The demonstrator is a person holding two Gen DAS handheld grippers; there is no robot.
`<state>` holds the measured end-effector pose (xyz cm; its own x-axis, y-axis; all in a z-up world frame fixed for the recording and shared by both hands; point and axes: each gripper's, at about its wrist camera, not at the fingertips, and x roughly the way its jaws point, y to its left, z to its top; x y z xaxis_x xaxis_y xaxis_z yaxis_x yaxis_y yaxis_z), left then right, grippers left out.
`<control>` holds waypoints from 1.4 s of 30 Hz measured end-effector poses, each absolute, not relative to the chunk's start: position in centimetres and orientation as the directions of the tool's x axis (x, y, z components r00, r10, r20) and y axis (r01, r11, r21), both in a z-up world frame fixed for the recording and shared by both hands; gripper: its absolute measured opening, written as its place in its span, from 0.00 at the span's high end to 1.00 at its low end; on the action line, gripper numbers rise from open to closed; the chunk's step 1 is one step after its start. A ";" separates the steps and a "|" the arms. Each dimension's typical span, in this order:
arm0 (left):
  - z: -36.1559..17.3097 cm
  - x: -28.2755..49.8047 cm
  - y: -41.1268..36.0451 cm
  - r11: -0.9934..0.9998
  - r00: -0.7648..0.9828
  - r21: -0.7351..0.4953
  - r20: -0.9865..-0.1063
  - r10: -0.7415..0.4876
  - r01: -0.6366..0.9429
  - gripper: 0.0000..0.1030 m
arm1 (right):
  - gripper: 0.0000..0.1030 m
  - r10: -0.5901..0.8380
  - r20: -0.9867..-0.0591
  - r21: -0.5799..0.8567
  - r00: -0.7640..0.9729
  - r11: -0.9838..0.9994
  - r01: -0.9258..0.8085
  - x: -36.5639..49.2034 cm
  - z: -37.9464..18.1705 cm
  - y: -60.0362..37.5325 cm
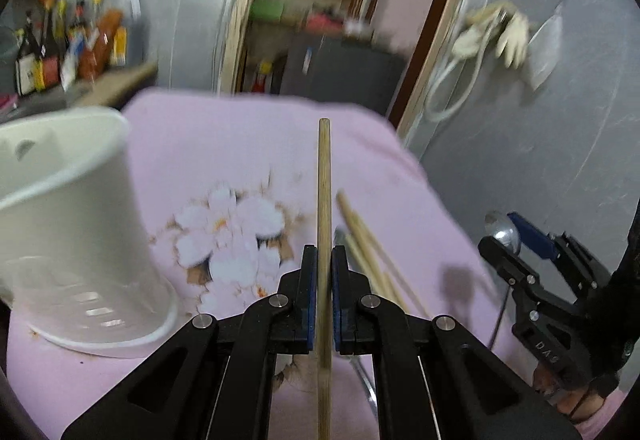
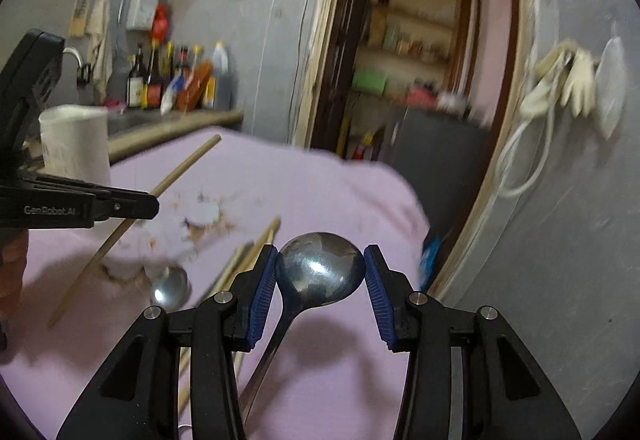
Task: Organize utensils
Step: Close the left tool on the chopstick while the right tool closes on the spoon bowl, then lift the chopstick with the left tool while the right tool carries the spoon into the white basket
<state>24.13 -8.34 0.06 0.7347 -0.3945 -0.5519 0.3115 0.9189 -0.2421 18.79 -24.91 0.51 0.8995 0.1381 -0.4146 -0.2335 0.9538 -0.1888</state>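
Two grippers are over the pink-clothed desk: the left gripper has its jaws pinched tight on one chopstick, which runs straight out ahead between the pads and is lifted clear of the cloth. The right gripper has its jaws part-way apart, pressing both sides of a steel spoon's bowl, handle trailing back beneath. More chopsticks and a second spoon lie on the cloth between the grippers, and a white holder stands at the left.
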 end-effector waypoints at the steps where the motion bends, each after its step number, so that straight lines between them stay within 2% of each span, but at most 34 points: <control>1: 0.4 23.7 -8.2 0.918 0.757 -0.239 -0.520 -0.396 0.316 0.96 | 0.60 0.133 -0.385 -0.193 0.913 0.956 -0.221 18.4 0.8 -24.8; 3: 1.3 22.6 -7.9 0.917 0.805 -0.237 -0.441 -0.396 0.321 0.96 | 0.60 0.121 -0.304 -0.207 0.945 0.960 -0.190 17.5 1.6 -24.4; 7: 2.6 21.5 -6.8 0.916 0.856 -0.256 -0.345 -0.385 0.309 0.96 | 0.60 0.114 -0.173 -0.229 0.978 0.961 -0.152 16.7 3.7 -23.1; 13: 5.6 20.5 -2.1 0.910 0.911 -0.300 -0.209 -0.357 0.288 0.96 | 0.60 0.166 -0.052 -0.246 0.985 0.954 -0.174 16.8 6.9 -20.1; 20: 9.8 20.9 6.1 0.914 0.971 -0.354 -0.061 -0.233 0.197 0.96 | 0.60 0.292 0.067 -0.207 0.954 0.940 -0.273 18.3 10.6 -14.1; 26: 11.5 22.9 12.9 0.926 0.993 -0.359 0.016 -0.120 0.117 0.96 | 0.60 0.362 0.078 -0.179 0.929 0.922 -0.344 20.8 11.6 -9.2; 31: 10.7 24.4 16.3 0.924 0.997 -0.377 0.059 -0.048 0.067 0.96 | 0.60 0.363 0.068 -0.189 0.929 0.919 -0.345 22.7 10.6 -6.1; 42: 8.2 24.1 17.3 0.905 0.997 -0.425 0.070 0.038 -0.005 0.96 | 0.60 0.344 -0.016 -0.264 0.939 0.904 -0.335 24.3 5.9 -3.9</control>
